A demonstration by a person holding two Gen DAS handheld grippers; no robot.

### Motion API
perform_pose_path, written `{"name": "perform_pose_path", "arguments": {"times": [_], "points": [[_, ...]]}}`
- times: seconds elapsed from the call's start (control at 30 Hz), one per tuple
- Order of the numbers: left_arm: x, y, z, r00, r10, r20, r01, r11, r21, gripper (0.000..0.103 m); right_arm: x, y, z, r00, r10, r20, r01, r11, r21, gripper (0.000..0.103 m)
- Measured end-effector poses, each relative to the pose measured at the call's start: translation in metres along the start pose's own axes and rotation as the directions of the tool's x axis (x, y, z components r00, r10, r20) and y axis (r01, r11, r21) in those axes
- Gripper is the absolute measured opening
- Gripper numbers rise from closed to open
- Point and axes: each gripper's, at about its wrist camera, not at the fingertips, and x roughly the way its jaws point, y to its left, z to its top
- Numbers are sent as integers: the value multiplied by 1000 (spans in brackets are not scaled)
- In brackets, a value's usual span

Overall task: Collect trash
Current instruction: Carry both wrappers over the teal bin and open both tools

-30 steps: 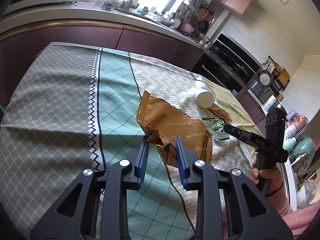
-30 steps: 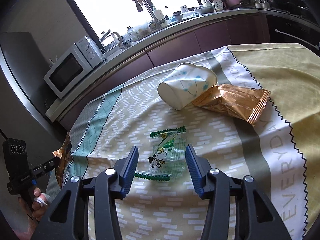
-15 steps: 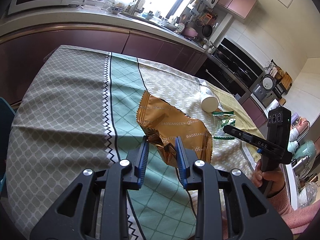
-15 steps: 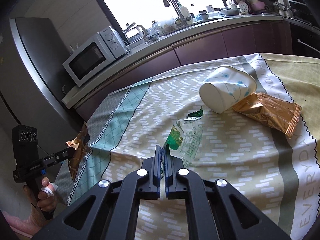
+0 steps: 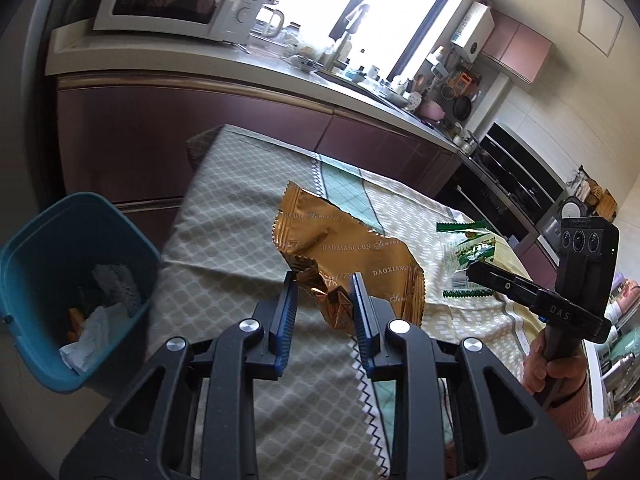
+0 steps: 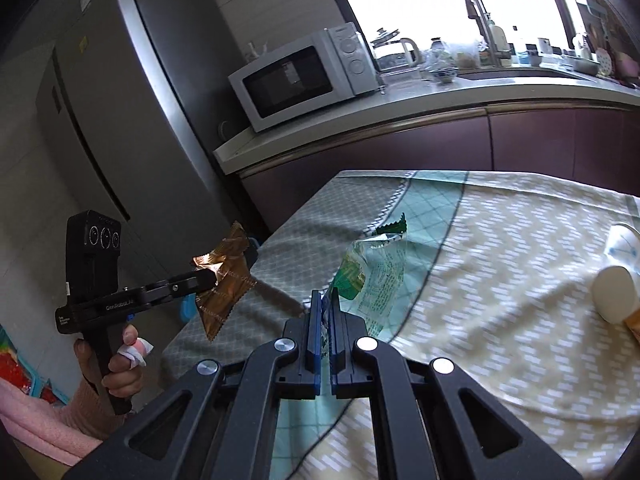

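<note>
My left gripper is shut on the crumpled corner of a gold snack wrapper, which hangs clear of the tablecloth. In the right wrist view the same gold wrapper dangles past the table's left edge. My right gripper is shut on a clear wrapper with green print, lifted off the cloth. That green wrapper also shows at the right gripper in the left wrist view. A teal trash bin with crumpled paper inside stands on the floor, left of and below the table.
A white paper cup lies on its side at the table's right, on another gold wrapper. The patterned tablecloth covers the table. A microwave sits on the counter behind, next to a grey fridge.
The right gripper shut on the green wrapper and lifted it. Both grippers carried their wrappers left toward the table's end, and the teal bin came into the left wrist view.
</note>
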Motion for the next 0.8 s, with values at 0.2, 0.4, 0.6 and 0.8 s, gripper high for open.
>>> {"name": "perform_pose_path", "arguments": {"times": [0.2,0.4,0.6,0.8], "points": [[-35,54,8,991,122,54,-118,990,-74,27,47,51,22,993,104,-60,-109,989,-95,2],[-64,105,8,966,246,82,-233,962,-143,27,95,102,35,973,185,-139,-207,963,-172,2],[-74,150,4,940,336,63,-318,927,-200,27,138,138,41,948,232,-219,-278,937,-210,2],[-68,181,-3,919,393,23,-377,896,-233,27,181,164,43,929,227,-292,-299,926,-232,2]]}}
